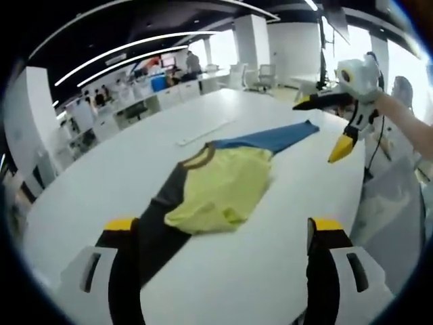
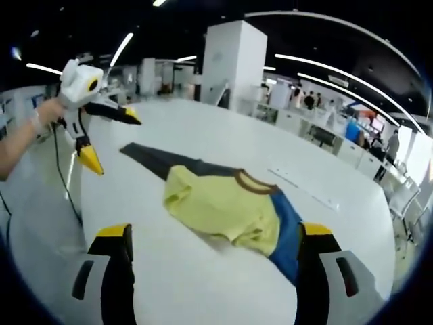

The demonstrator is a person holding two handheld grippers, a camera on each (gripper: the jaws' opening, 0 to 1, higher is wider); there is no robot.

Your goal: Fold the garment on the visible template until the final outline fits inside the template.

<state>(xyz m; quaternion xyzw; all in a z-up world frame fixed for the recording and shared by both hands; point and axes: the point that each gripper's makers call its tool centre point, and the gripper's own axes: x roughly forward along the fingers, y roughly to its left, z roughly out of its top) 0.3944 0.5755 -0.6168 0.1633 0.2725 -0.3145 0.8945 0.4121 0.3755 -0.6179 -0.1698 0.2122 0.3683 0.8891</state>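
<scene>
A shirt with a crumpled yellow body (image 1: 220, 186) lies on the white table (image 1: 284, 271). In the left gripper view its dark sleeve (image 1: 159, 217) runs toward my left gripper (image 1: 223, 227), which stands open, and the sleeve's end lies by the left jaw. The blue sleeve (image 1: 270, 137) stretches away toward my right gripper (image 1: 323, 126), which hovers open above the table's far side. In the right gripper view the yellow body (image 2: 223, 203) sits ahead of my open right gripper (image 2: 215, 231), with the blue sleeve (image 2: 287, 233) near its right jaw. The left gripper (image 2: 111, 139) hangs open beyond the dark sleeve (image 2: 152, 157).
A pale thin strip (image 1: 203, 132) lies on the table beside the shirt, also seen as a strip (image 2: 304, 186). A person's arm (image 1: 409, 125) holds the right gripper. Desks, chairs and a white pillar (image 2: 230, 61) stand beyond the table edge.
</scene>
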